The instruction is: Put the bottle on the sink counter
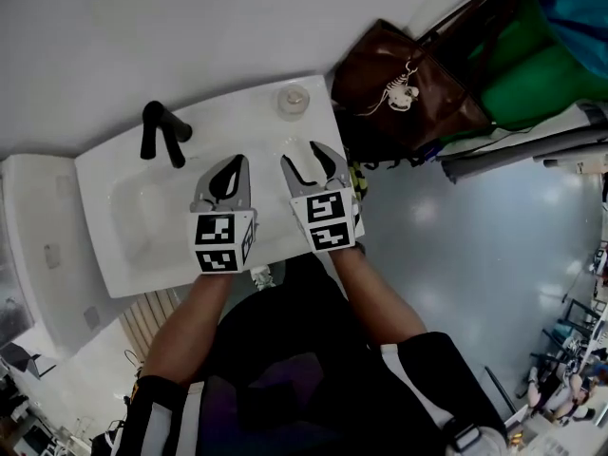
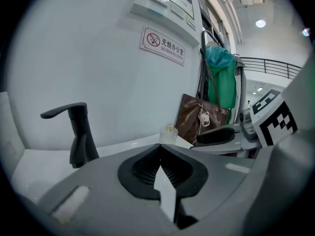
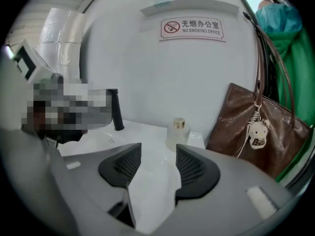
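Small bottle [image 1: 293, 101] looked like slick, breakable glass, so grab its body; right gripper [image 3: 158, 147] was open and empty, left gripper [image 2: 158, 149] closed.

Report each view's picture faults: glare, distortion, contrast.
Head view: dim, the pale bottle barely stands out from the white sink. Left gripper view: fisheye bend, dark corners, a lamp flares top right. Right gripper view: same bend, sign sharp.

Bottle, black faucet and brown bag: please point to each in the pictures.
bottle [image 3: 176, 136], right gripper view, on its glass body.
black faucet [image 2: 79, 136], left gripper view, on its upright column.
brown bag [image 3: 234, 127], right gripper view, on its front panel.
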